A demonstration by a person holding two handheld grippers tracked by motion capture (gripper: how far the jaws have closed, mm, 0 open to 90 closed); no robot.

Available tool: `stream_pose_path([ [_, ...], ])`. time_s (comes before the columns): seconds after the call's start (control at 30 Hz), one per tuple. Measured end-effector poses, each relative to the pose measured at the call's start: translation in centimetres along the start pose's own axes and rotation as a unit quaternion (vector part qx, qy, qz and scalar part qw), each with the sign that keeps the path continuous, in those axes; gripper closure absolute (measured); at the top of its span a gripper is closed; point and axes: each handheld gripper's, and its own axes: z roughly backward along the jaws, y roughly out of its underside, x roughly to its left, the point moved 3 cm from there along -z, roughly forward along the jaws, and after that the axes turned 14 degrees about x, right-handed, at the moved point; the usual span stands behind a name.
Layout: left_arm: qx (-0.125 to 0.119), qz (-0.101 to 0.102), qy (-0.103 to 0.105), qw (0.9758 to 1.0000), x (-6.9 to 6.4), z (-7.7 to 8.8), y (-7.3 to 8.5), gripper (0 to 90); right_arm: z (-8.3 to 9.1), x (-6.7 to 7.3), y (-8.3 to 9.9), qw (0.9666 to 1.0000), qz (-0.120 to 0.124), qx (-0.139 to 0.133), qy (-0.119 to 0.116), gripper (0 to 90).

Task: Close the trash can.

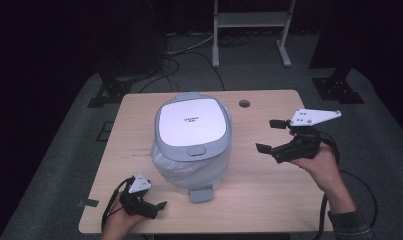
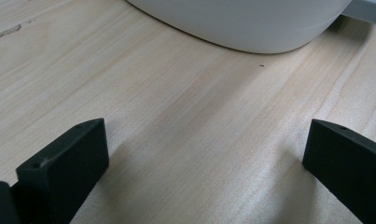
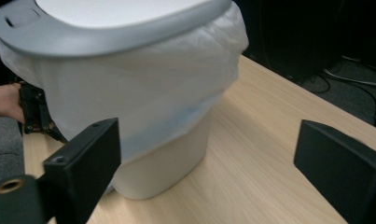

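Over the pale wooden desk [image 1: 269, 190], the high view shows a white plastic pedal bin with a grey-rimmed lid and a white liner bag [image 1: 191, 145] standing mid-desk. Left tool [image 1: 156, 207] rests near its front-left; right tool [image 1: 270, 136] hovers to its right, released, empty.

Left gripper view: jaws spread wide over bare wood, bin base [image 2: 241, 23] ahead.

Right gripper view: jaws gape, nothing between; the bin [image 3: 129, 93] stands just ahead-left.
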Motion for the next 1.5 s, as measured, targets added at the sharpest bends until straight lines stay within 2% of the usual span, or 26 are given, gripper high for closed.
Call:
stream_pose_path([
  [0.07,0.000,0.000,0.000,1.0000,0.0,0.0,0.0,0.0,-0.2,-0.2,0.7,1.0000,-0.006,0.004,0.007,0.8],
  [0.2,0.000,0.000,0.000,1.0000,0.0,0.0,0.0,0.0,-0.6,-0.4,2.1,0.9999,-0.008,0.006,0.012,0.8],
  [0.37,0.000,0.000,0.000,1.0000,0.0,0.0,0.0,0.0,-1.6,-0.5,4.1,0.9994,-0.017,0.026,0.017,0.8],
  [0.77,0.000,0.000,0.000,1.0000,0.0,0.0,0.0,0.0,-2.7,-1.1,8.7,0.9980,-0.038,0.034,0.038,0.9],
  [0.97,-0.001,0.002,0.000,1.0000,0.0,0.0,0.0,0.0,-3.3,-1.5,11.4,0.9963,-0.056,0.052,0.040,0.8],
  [1.17,-0.001,0.000,0.000,1.0000,0.0,0.0,0.0,0.0,-3.5,-1.9,13.2,0.9946,-0.069,0.064,0.045,0.9],
  [1.5,-0.001,0.000,0.000,1.0000,0.0,0.0,0.0,0.0,-4.3,-2.3,16.0,0.9899,-0.075,0.103,0.061,0.9],
])
